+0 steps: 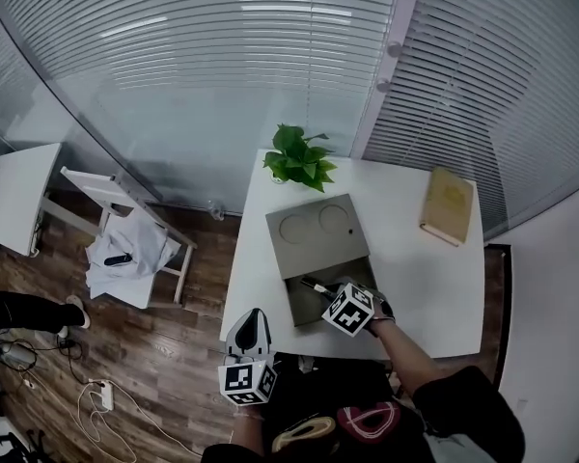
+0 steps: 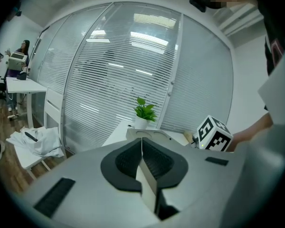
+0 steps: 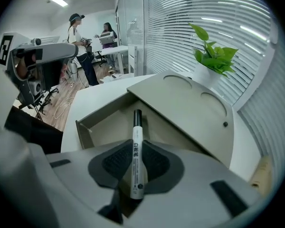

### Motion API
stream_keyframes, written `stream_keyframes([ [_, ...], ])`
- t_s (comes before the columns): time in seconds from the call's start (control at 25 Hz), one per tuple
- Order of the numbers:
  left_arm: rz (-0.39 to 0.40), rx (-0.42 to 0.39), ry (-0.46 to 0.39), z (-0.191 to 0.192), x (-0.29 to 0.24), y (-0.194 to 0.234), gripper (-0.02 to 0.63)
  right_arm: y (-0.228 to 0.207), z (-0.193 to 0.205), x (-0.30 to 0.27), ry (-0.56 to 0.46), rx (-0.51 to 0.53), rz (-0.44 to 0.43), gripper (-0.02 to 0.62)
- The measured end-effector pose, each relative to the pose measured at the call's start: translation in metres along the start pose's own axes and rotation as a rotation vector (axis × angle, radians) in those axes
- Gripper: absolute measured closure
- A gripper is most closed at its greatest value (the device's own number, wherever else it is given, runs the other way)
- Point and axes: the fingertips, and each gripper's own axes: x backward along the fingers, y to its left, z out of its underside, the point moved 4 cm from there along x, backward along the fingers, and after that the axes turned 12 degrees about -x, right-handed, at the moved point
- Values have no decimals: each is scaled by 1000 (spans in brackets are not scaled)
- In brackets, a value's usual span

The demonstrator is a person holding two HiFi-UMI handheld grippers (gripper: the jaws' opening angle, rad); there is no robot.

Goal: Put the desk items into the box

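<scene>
The right gripper (image 3: pixel 135 159) is seen closed on a white marker (image 3: pixel 136 136), which is clamped at its lower barrel between the two dark pads; its black cap points forward, up the middle of the right gripper view. In the head view this gripper (image 1: pixel 326 293) is held at the lower centre, over the open part of the grey box (image 1: pixel 295 307), with the marker (image 1: pixel 315 285) reaching above the compartment. Whether the marker touches the box cannot be told. The box's flat lid (image 1: pixel 317 233), marked by two round recesses, is seen just above the opening, towards the potted plant (image 1: pixel 299 158). A tan book (image 1: pixel 448 204) lies well apart at the upper right of the white bench (image 1: pixel 420 278). The left gripper (image 2: pixel 142 161) is shown with its jaws pressed together and nothing between them; it (image 1: pixel 250 333) is held off the bench edge at the lower left
</scene>
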Motion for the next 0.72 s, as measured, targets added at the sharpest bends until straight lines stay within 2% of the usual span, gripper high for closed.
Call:
stream_keyframes([
  [0.72,-87,30,15,6,10,19,584,-4,-4,-14,-3,-7,1,523],
])
